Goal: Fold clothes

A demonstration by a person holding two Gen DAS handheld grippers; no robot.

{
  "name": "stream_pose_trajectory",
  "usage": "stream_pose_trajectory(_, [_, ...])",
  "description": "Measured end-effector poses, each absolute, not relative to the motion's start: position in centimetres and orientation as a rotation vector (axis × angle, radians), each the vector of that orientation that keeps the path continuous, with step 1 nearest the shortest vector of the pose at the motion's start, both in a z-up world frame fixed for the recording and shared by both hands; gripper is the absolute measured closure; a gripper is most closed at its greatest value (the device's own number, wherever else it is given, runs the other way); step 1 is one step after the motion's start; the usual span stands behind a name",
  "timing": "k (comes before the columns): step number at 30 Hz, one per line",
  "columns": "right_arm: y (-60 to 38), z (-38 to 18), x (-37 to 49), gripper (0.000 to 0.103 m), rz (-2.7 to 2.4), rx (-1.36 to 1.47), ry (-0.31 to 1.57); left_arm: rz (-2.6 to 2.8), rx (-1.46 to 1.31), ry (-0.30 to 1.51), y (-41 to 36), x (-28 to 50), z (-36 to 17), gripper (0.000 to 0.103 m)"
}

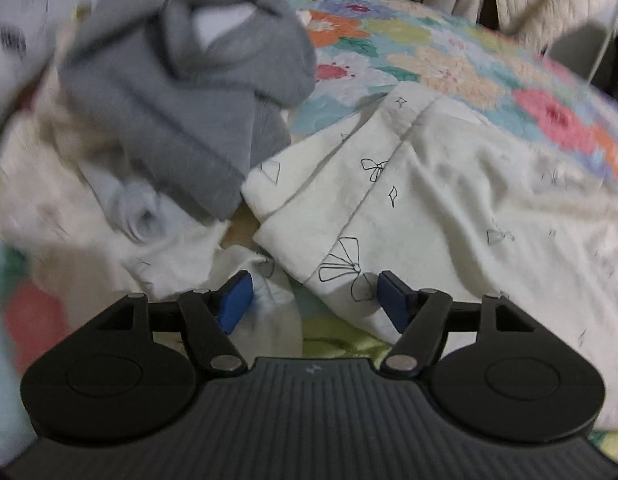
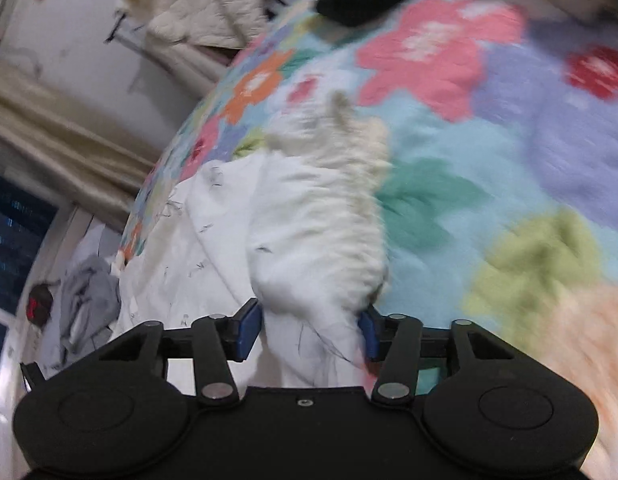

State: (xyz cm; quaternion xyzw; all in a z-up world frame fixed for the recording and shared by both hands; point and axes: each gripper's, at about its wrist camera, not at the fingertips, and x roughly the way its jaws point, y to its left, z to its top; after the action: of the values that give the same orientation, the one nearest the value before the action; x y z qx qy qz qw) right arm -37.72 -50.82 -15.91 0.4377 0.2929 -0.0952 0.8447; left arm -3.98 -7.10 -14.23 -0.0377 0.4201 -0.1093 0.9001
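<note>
Several entries, largest first.

1. Quilted bedspread with bright flower pattern (image 1: pixel 449 52): carries everything; bare toward its far edge.
2. White cotton garment printed with thin black bows (image 1: pixel 429 200): lies crumpled over the bedspread's near side, hem and one seam showing; unfolded.
3. Grey knit garment (image 1: pixel 181 92): heaped at the bedspread's left side, partly over the white one; blurred.
4. Pale blue cloth scrap (image 1: pixel 133 208): bunched just beside the grey heap.
5. Right gripper (image 2: pixel 309 330): clenched on a thick bunch of the white garment, pads pressed against both sides.
6. Left gripper (image 1: pixel 315 300): released, jaws wide, hovering over a corner of the white garment.

Risk, judged: the right grasp takes a wad, not an edge, so pulling may drag layers unevenly, twist the fold, or tug the grey heap along.
</note>
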Motion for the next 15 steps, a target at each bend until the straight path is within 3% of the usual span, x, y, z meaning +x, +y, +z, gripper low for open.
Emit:
stream_pose_trajectory(1, [-50.9,-15.3,-37.4,0.082,-0.194,0.905,0.601,-0.227,-0.080,0.823,-7.1,-4.1,-14.5,0.058])
stream_pose_trajectory(2, [-51.0,-14.6,-37.3,0.084,-0.188,0.887,0.580,-0.238,-0.075,0.796,-7.3,-4.2,-14.4,0.096])
stream_pose_trajectory(3, [-51.1,-13.9,-37.1,0.084,-0.182,0.870,0.559,-0.257,-0.073,0.776,-7.4,-4.1,-14.3,0.100])
stream_pose_trajectory(9, [-52.6,-5.0,-41.3,0.088,-0.175,0.766,0.417,-0.221,-0.031,0.684,-7.4,-5.3,-10.9,0.100])
stream_pose_trajectory(12, [-53.1,-5.4,-43.5,0.088,-0.255,0.749,0.481,-0.275,-0.052,0.775,-8.1,-4.9,-11.1,0.098])
stream_pose_trajectory(15, [-53.8,-8.5,-44.6,0.088,-0.380,0.724,0.574,-0.311,0.032,0.886,-9.9,-4.6,-12.5,0.085])
